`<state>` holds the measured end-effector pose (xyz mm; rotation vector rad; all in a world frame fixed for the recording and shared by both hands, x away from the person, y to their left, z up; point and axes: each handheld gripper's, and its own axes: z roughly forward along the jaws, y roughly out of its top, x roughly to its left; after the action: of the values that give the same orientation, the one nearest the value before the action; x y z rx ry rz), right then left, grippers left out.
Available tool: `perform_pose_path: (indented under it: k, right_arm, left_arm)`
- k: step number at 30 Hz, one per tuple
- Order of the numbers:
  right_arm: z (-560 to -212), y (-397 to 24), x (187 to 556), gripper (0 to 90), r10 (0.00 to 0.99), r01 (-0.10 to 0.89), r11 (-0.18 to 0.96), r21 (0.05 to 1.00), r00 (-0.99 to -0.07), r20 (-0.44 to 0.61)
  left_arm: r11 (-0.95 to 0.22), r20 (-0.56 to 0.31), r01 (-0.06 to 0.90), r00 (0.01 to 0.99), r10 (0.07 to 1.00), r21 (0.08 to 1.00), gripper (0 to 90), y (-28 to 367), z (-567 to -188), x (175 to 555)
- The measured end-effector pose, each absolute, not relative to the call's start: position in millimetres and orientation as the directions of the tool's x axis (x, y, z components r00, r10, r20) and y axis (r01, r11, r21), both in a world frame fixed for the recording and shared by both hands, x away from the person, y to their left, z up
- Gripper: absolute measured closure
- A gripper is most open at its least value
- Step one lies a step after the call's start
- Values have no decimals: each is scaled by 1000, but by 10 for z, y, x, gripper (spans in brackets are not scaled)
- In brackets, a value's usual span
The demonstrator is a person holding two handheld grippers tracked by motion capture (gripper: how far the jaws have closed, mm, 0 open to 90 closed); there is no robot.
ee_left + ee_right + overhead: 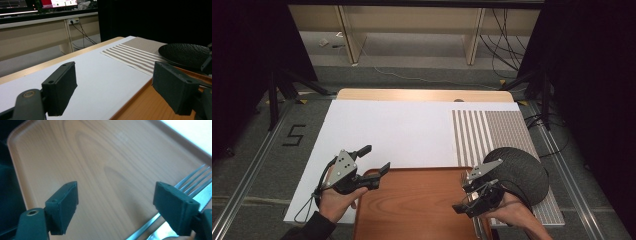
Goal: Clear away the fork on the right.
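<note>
The right gripper (pixel 473 196) hung with its jaws spread wide over the right side of the wooden tray (pixel 412 210), nothing between them; in the right gripper view the fork (pixel 192 178) lay on the tray just under and beside the right-hand jaw, its tines pointing toward the tray's far rim, with what looked like a knife blade (pixel 206 192) alongside it. The black plate (pixel 522 172) sat on the striped placemat (pixel 492 127), touching or overlapping the tray's right edge behind that gripper; the left gripper (pixel 374 160) was also spread and empty, held at the tray's far left corner above the white sheet (pixel 392 130) covering the tabletop (pixel 422 95).

The step in hand looked like letting go of the cutlery on the tray and drawing away; to do it well, the right gripper needed to lift straight up, jaws kept wide, so that neither pad dragged the fork sideways or tipped it against the blade; any sideways swing should have waited until the pads were well above the handle; the plate close behind left little room for backing off, so upward was the safer way out; the left gripper was best kept steady, clear of the tray rim.
</note>
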<state>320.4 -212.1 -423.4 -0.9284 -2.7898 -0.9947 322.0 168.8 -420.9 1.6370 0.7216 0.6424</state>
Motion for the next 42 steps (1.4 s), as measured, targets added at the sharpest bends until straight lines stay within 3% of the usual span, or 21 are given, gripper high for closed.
perform_pose_path:
  k: [18, 42]
  right_arm:
    - [-4099, -2356, 3251, 195, 601, 575, 492, 654, -768, 224]
    - [-4087, -2725, 3330, 190, 689, 618, 380, 688, -686, 235]
  left_arm:
    - [-131, 22, 118, 654, 756, 984, 192, 1687, -4214, 3225]
    - [-134, 23, 121, 653, 757, 983, 189, 1655, -4212, 3247]
